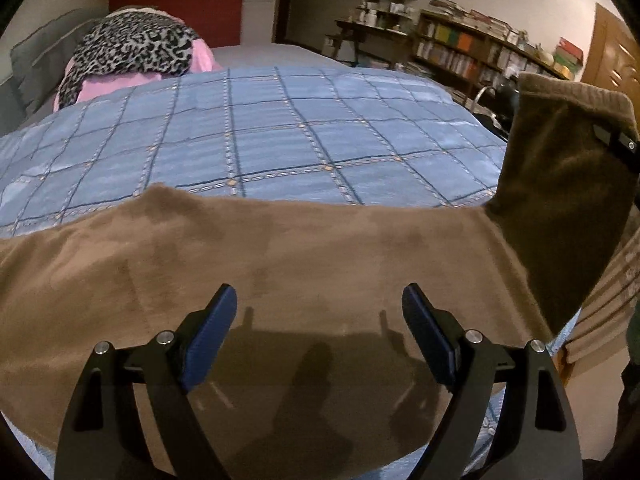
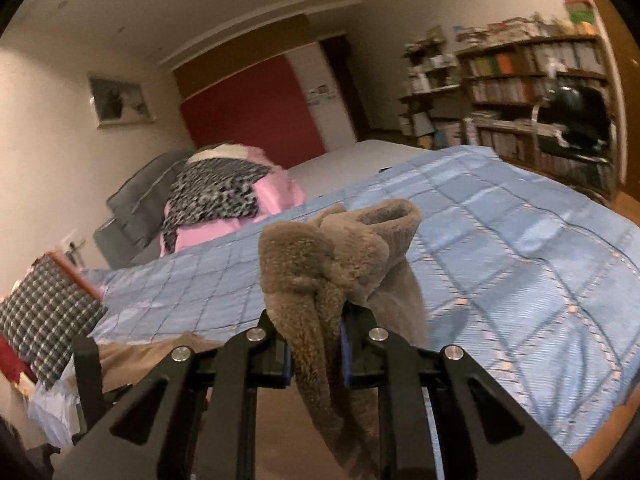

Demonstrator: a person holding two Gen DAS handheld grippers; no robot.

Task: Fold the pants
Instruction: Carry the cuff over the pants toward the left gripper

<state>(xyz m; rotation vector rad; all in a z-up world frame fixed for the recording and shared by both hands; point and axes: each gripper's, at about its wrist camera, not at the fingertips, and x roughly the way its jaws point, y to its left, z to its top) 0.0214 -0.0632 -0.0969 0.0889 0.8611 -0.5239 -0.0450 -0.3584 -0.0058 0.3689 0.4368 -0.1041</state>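
A: Left wrist view first: what lies there?

B: The pants [image 1: 280,256], brown and plush like fleece, stretch flat across the quilted blue checked bedspread [image 1: 280,132]. The left gripper [image 1: 319,312] hovers over them at six o'clock, its blue pads wide apart and empty. At three o'clock one leg rises, ribbed cuff on top.

A: And the right wrist view?

B: The right gripper [image 2: 316,344] is clamped on a bunched, fuzzy fold of the pants [image 2: 332,256], lifted above the bedspread [image 2: 520,248]. A leopard-print cloth [image 2: 216,192] sits at ten o'clock.

The brown fleece pants [image 1: 280,248] look soft, matt and fuzzy. The blue checked quilted bedspread [image 1: 280,136] is woven cloth with a faint sheen. The black gripper fingers [image 1: 432,332] look like smooth matt plastic.
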